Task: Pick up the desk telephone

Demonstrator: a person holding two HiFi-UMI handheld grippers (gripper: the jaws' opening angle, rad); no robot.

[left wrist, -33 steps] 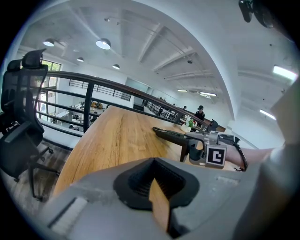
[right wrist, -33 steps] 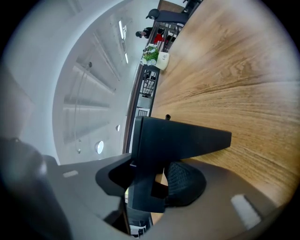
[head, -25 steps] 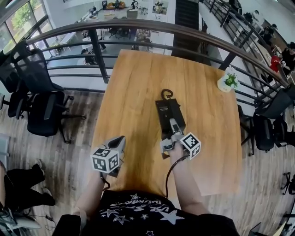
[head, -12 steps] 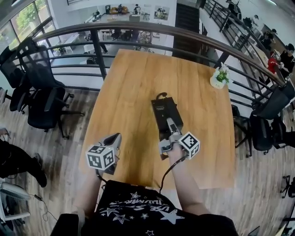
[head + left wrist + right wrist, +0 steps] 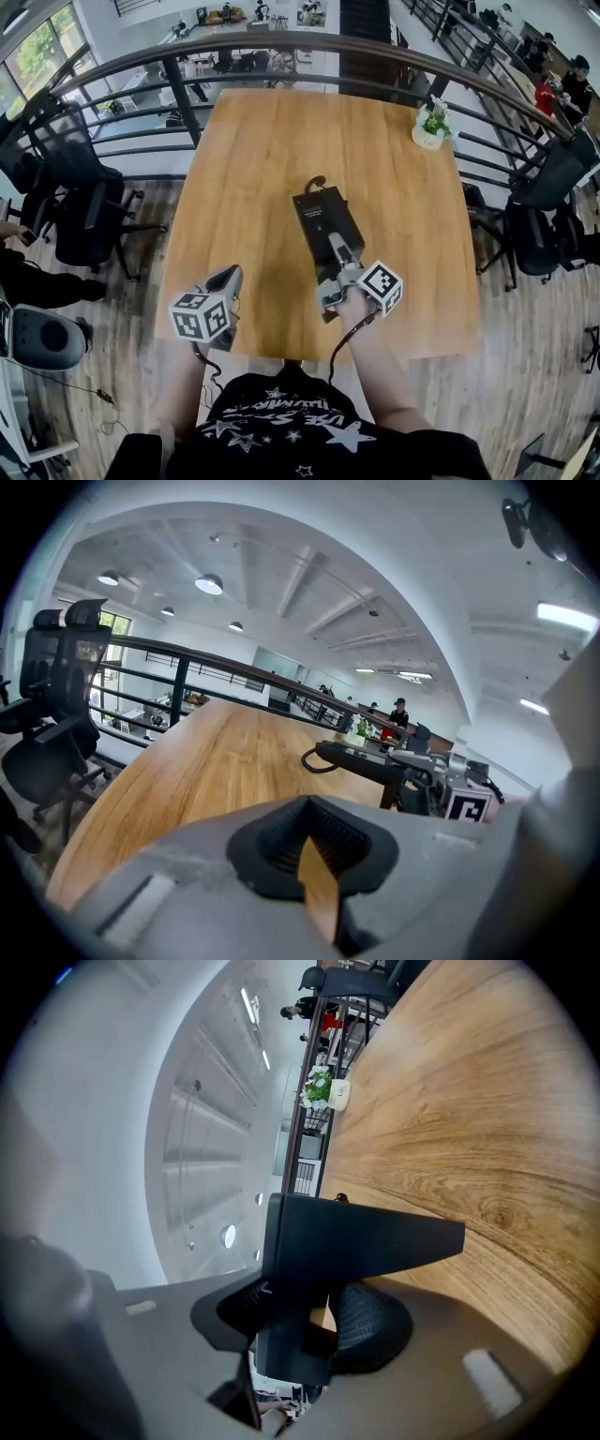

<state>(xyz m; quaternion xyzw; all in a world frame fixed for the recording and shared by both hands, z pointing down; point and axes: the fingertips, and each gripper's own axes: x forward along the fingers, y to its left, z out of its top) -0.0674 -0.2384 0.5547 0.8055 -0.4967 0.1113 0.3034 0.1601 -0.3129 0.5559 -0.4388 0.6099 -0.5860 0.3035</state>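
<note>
The black desk telephone (image 5: 322, 223) hangs a little above the wooden table (image 5: 253, 159), its cord end curling at the far side. My right gripper (image 5: 336, 246) is shut on the telephone's near end. In the right gripper view the black body (image 5: 361, 1241) sits clamped between the ribbed pads (image 5: 375, 1321). My left gripper (image 5: 229, 277) is shut and holds nothing, hovering over the table's near left part, apart from the telephone. The left gripper view shows the telephone (image 5: 361, 759) side-on off to the right, with the right gripper (image 5: 433, 782) behind it.
A small potted plant (image 5: 431, 127) stands at the table's far right corner. A dark metal railing (image 5: 281, 45) curves round the far side. Black office chairs stand to the left (image 5: 80, 202) and the right (image 5: 544, 234) of the table.
The head view has shifted and the table and plant sit higher in it. Both grippers have moved a little across the table, the right one still clamped on the telephone.
</note>
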